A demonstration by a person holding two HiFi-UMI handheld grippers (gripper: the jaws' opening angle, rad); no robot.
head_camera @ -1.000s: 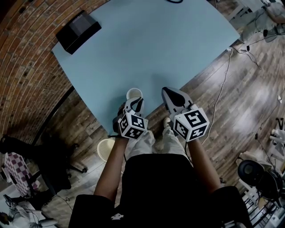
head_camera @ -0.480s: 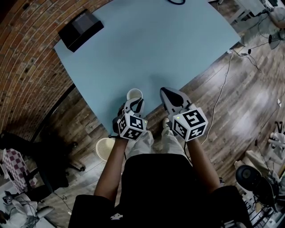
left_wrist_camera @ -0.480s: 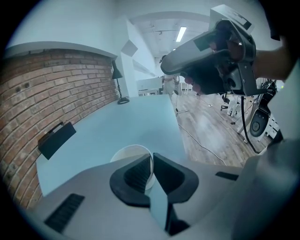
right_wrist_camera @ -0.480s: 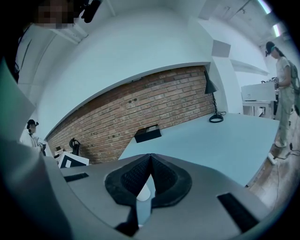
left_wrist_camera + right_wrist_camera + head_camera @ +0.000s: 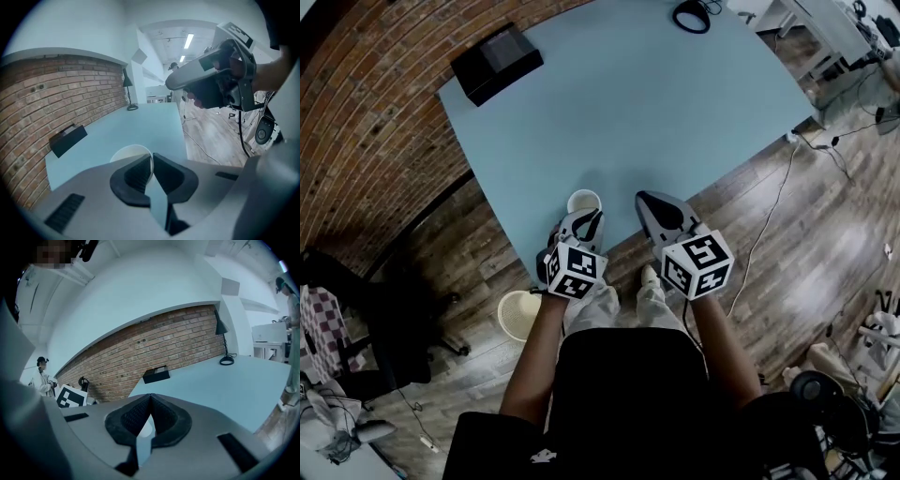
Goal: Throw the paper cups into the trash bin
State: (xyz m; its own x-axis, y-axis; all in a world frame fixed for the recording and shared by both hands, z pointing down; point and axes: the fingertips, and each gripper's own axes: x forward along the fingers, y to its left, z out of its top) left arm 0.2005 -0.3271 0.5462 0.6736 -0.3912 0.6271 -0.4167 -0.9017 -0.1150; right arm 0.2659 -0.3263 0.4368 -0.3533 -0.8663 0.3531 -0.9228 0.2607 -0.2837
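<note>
White paper cup [image 5: 583,200] stood upright, mouth up, at the near edge of the pale blue table [image 5: 656,103], directly in front of the person. The left tongs [image 5: 586,218] were clenched on the cup's near rim, its thin wall pinched between the two jaws. Whether the cup's base rested on the table could not be told.

The right tongs [image 5: 649,202] were clenched on nothing, poised over the table edge just to the right of the cup.

A round cream trash bin [image 5: 519,314] sat on the wooden floor [image 5: 787,234], off the table's edge, below the cup and to the person's left, near the left elbow. The left hand was the nearer one. The carry would likely run back off the table edge, then left and down to the bin's open mouth.
</note>
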